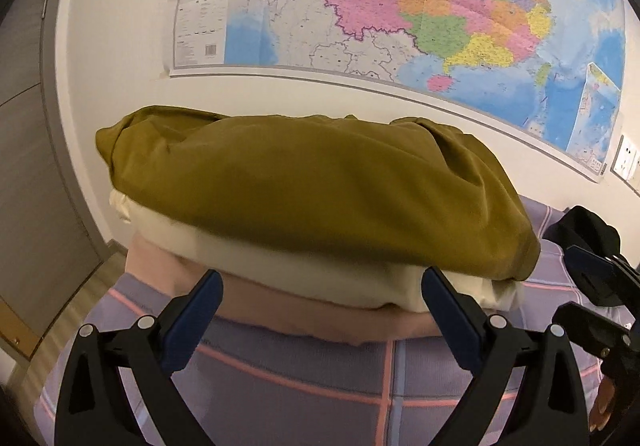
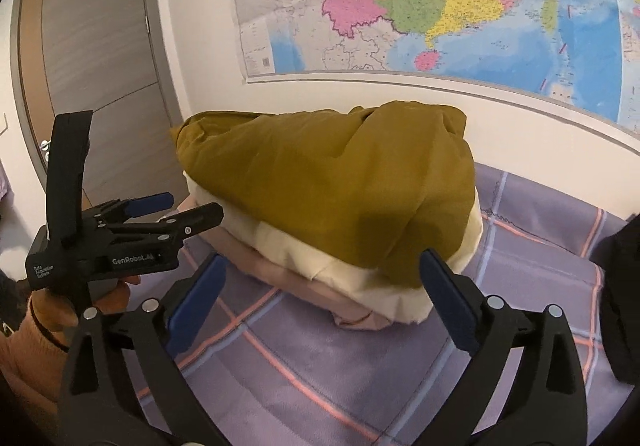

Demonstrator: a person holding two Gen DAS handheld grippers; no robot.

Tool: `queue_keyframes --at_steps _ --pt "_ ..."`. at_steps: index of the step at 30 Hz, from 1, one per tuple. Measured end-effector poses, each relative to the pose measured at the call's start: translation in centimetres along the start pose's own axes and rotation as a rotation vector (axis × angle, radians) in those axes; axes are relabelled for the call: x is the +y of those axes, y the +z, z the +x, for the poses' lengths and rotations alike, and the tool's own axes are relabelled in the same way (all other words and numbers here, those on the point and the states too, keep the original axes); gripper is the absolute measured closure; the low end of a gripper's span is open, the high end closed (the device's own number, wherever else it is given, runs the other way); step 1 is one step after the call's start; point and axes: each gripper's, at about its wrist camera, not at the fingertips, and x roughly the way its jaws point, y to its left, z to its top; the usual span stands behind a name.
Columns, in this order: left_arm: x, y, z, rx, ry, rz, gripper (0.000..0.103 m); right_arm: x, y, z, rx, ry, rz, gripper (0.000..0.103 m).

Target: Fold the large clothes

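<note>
A stack of folded clothes lies on the purple plaid bed cover. The mustard garment is on top, a cream one under it and a pink one at the bottom. The stack also shows in the right wrist view, with the mustard garment on top. My left gripper is open and empty, just in front of the stack's near edge. My right gripper is open and empty, at the stack's near corner. The left gripper also shows in the right wrist view, to the stack's left.
A large coloured wall map hangs behind the bed. A grey door stands to the left. A wall socket is at the right. A dark garment lies on the bed at the right edge.
</note>
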Motion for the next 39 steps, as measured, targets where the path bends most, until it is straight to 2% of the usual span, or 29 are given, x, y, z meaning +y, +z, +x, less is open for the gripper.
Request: queue_keyframes --at_steps 4,16,39 --pt "-0.7 -0.5 -0.6 0.035 -0.001 0.0 0.007 0.3 -0.5 -0.9 -0.013 -0.011 -0.005 0.006" --pt "-2.6 -2.0 -3.1 0.022 0.039 0.005 0.007 0.3 -2.2 -2.6 -0.015 -0.035 0.024 0.006" --pt "-5.0 -2.7 -6.7 -0.046 0.098 0.046 0.007 0.7 -3.0 -5.1 -0.066 -0.045 0.033 0.006"
